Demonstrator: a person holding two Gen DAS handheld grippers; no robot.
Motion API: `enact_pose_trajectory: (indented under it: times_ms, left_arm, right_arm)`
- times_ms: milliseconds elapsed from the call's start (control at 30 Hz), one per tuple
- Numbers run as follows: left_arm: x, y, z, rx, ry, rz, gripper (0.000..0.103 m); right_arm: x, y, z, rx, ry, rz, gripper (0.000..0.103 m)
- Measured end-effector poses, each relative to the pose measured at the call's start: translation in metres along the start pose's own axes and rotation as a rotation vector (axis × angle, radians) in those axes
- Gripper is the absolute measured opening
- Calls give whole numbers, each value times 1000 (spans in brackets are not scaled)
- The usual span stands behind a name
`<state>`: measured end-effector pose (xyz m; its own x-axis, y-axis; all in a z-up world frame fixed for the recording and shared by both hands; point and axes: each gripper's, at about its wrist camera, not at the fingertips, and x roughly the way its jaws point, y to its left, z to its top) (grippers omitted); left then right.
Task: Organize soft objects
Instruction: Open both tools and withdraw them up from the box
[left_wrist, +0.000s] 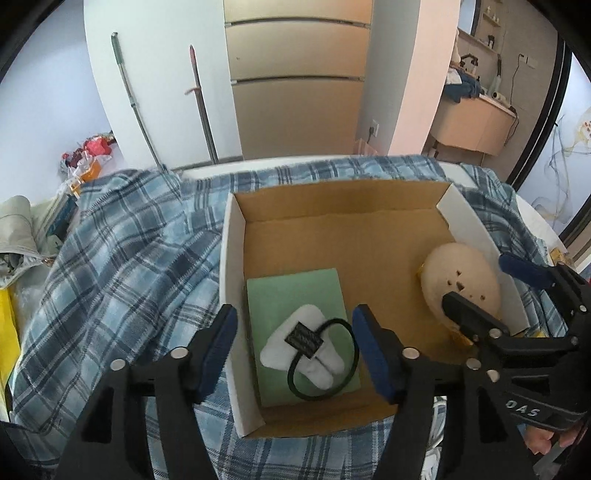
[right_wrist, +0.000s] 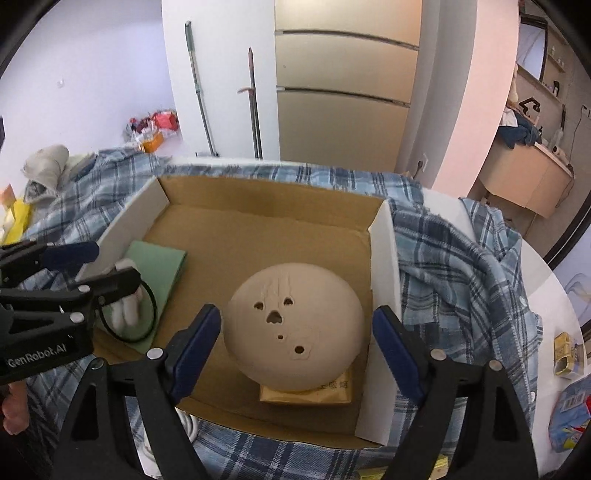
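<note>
Beige ball (right_wrist: 293, 325) between open right tongs (right_wrist: 299, 349) inside cardboard box (right_wrist: 382, 258).

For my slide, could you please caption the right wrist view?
Open right gripper straddling a beige perforated ball resting on a yellow packet inside the cardboard box.

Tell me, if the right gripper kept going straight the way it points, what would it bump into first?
Most likely the round beige ball with holes in the cardboard box. The right gripper has its jaws open on either side of the ball without touching it. Depth is hard to judge, so it might reach the yellow packet underneath.
</note>
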<state>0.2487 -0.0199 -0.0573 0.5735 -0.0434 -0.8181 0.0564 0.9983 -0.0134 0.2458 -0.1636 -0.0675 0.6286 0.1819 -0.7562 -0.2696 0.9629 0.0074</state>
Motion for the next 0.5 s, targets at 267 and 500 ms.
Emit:
enact_pose_trajectory:
  times_ms: [267,500]
  left_arm:
    - [-65,-7,7,7,-197,-1,69]
    - [-165,-19,0,18,-501,-31,90]
  right_arm:
    - [-56,-6,16,11,-158,-40,91]
    - [-129,-12,15,37,-313,-66,96]
